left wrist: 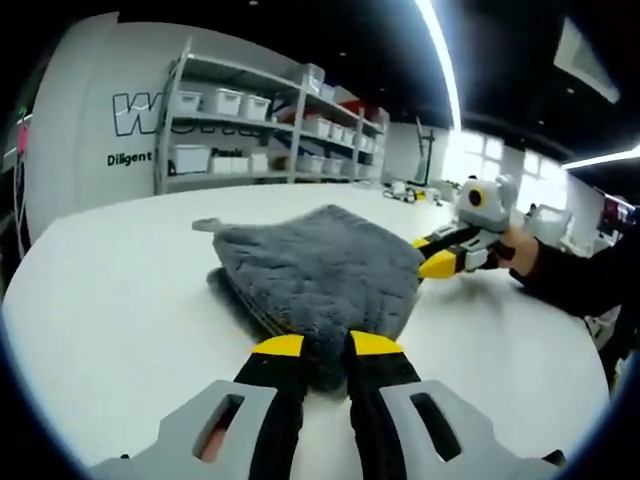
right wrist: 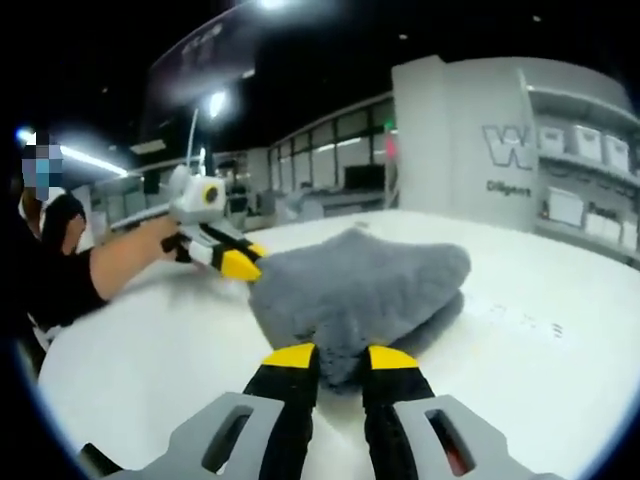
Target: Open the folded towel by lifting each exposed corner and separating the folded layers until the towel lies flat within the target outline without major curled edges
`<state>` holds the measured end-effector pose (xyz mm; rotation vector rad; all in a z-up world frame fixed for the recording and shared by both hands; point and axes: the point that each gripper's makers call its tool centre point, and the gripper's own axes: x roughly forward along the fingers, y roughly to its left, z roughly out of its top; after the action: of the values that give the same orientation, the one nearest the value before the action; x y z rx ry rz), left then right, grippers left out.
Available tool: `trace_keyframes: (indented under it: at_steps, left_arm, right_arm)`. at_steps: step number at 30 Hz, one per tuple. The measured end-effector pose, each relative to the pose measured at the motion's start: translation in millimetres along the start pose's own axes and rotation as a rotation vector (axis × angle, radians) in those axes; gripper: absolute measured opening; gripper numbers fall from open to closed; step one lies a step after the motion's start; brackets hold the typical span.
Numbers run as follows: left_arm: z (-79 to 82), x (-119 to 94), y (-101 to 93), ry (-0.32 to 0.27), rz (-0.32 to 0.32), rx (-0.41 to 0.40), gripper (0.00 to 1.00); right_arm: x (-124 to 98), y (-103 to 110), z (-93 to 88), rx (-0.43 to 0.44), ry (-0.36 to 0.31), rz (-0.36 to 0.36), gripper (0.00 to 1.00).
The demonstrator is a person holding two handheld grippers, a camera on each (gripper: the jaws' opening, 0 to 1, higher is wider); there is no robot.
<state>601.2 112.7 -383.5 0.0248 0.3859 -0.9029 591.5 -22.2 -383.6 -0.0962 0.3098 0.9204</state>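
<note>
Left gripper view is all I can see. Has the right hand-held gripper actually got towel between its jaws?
Observer: Yes. In the right gripper view, the right hand-held gripper has a corner of the grey towel between its yellow tips.
Operator: Is the side facing that camera opened out?
Observer: No. A lower folded layer lies on the white table there, under the raised top layer.
Operator: How does my left one look from over there?
Observer: The left hand-held gripper has its yellow tips at the towel's edge, and a person's hand is holding it.
</note>
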Motion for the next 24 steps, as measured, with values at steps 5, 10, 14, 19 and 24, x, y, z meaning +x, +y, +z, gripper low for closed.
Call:
trace_keyframes:
  at_steps: [5,10,14,19,24]
  left_arm:
    - [-2.9,-2,-1.8,0.006,-0.002,0.022,0.17]
    - [-2.4,-2,6.4,0.001,-0.005,-0.009,0.17]
    - [-0.2,-1,10.8,0.000,-0.014,-0.053,0.11]
    - [3.5,-1,10.3,-0.006,-0.018,-0.050,0.08]
    - [2.9,1,5.7,0.000,-0.039,-0.055,0.07]
  right_arm:
    - [1,1,-0.3,0.018,0.005,0.015,0.14]
    - [2,0,1.9,0.018,-0.005,0.010,0.16]
    - [3,3,3.8,0.017,-0.009,0.017,0.11]
    - [1,1,6.5,0.032,-0.008,0.017,0.09]
    - [-6,2,6.6,0.058,0.011,0.025,0.07]
